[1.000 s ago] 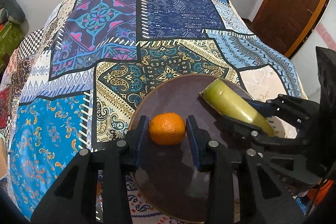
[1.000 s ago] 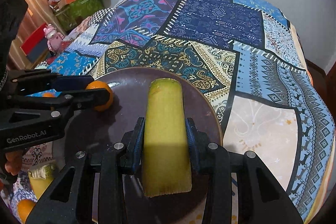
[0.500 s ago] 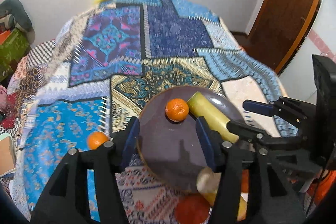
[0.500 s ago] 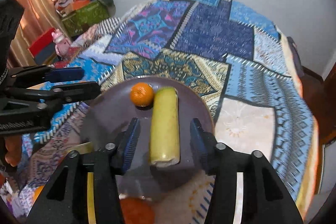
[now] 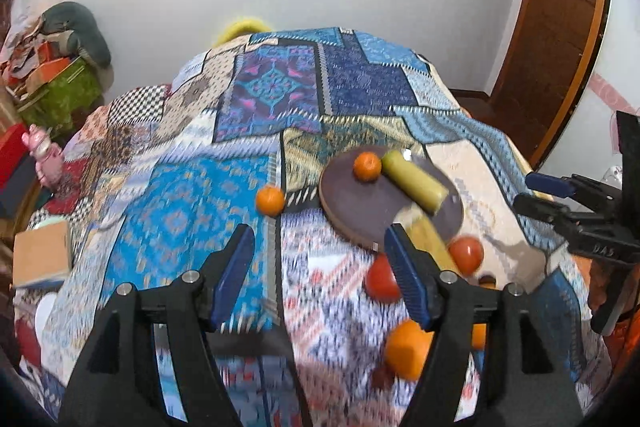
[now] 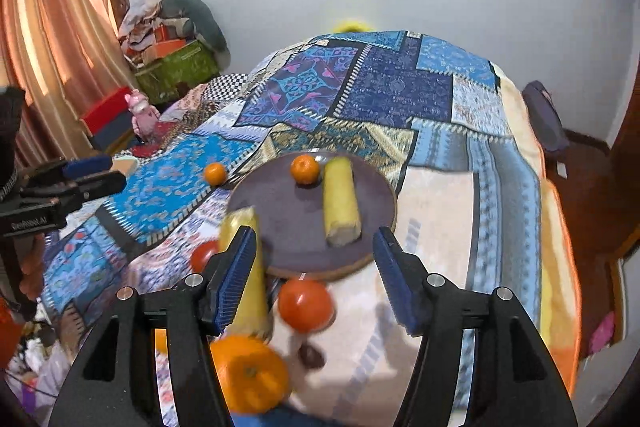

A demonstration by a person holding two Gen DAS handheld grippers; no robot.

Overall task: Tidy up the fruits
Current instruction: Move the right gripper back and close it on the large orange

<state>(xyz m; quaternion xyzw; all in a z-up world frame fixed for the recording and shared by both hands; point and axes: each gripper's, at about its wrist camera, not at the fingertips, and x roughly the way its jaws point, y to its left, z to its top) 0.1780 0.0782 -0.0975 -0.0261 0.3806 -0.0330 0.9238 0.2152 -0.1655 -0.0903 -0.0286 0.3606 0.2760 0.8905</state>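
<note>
A dark round plate (image 6: 280, 203) (image 5: 360, 207) lies on the patterned bedspread and holds a small orange (image 6: 305, 169) (image 5: 367, 166) and a yellow-green banana piece (image 6: 340, 203) (image 5: 414, 179). Another small orange (image 6: 215, 173) (image 5: 270, 201) lies left of the plate. Nearer me lie two tomatoes (image 6: 306, 305) (image 6: 202, 254), a second banana piece (image 6: 246, 267) and a large orange (image 6: 252, 373) (image 5: 406, 347). My left gripper (image 5: 320, 271) and right gripper (image 6: 314, 267) are both open and empty, held back above the near fruits.
The patchwork bedspread (image 6: 400, 95) covers the bed. A green box with clutter (image 6: 176, 67), a pink toy (image 6: 140, 111) and curtains stand left. A wooden door (image 5: 560, 27) is right. A cardboard box (image 5: 40, 255) sits at the bed's left edge.
Both grippers let go of their fruit on the plate, opened wide and pulled back and up. The orange and banana piece stay on the plate; more loose fruit has come into view.
</note>
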